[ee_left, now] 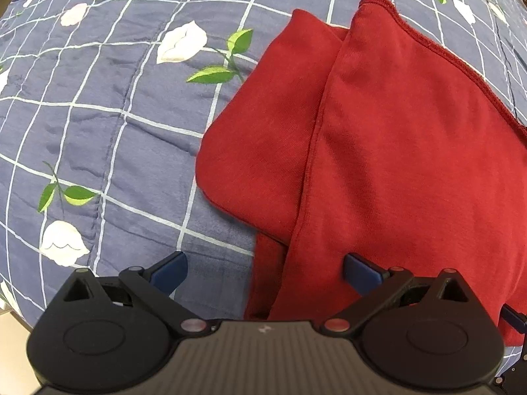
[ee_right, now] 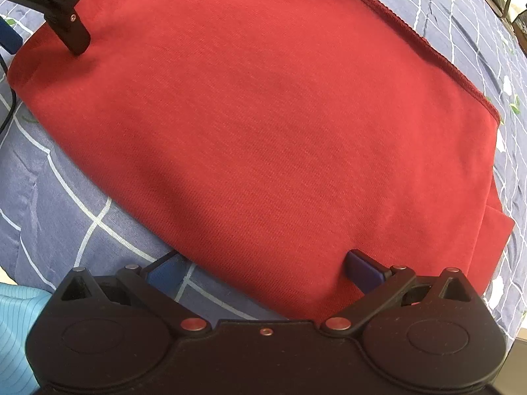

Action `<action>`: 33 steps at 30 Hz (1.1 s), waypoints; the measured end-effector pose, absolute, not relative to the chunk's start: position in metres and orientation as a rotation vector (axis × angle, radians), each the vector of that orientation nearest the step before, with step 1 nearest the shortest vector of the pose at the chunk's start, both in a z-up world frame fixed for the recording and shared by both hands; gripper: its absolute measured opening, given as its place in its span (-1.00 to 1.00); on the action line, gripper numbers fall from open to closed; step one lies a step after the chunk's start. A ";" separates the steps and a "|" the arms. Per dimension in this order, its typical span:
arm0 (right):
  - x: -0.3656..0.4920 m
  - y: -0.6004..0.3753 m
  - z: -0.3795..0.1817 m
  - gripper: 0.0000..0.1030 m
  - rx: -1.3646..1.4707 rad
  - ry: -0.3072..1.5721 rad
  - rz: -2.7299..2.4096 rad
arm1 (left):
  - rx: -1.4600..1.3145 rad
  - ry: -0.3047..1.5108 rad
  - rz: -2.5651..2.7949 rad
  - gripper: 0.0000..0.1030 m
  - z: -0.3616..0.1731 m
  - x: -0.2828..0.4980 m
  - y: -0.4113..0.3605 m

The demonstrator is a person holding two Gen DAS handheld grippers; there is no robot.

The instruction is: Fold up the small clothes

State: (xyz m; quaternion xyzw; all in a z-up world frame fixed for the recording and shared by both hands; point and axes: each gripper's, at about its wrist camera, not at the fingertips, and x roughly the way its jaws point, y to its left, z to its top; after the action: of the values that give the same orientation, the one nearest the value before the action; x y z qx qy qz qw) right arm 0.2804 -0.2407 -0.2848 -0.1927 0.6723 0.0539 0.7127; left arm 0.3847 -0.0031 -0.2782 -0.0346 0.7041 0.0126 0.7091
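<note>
My left tool and right tool hang spread, empty, over the folded red knit garment on the blue checked floral quilt; nothing blocks them.

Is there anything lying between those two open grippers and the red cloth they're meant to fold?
Nothing visible. The left gripper and right gripper both sit open right at the red knit garment's near edge, on the blue checked floral bedspread.

We see a blue checked quilt with white flowers, perhaps a light blue striped sleeve at the edge.
</note>
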 end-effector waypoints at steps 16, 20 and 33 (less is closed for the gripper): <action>0.279 -0.257 -0.270 0.99 -0.385 1.492 0.099 | -0.162 1.589 -0.012 0.20 -0.277 0.398 -0.006; 0.271 -0.278 -0.255 0.99 -0.345 1.468 0.049 | -0.170 1.559 0.007 -0.36 -0.270 0.394 -0.014; 0.251 -0.386 -0.217 0.99 -0.294 1.415 -0.065 | 0.084 1.308 -0.006 -0.80 -0.196 0.365 -0.103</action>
State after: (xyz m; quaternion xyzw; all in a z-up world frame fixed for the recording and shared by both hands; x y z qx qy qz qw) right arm 0.2508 -0.3862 -0.2170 -0.1345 0.6473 -0.0298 0.7497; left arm 0.3645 -0.1032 -0.1961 0.0388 0.6080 -0.0029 0.7930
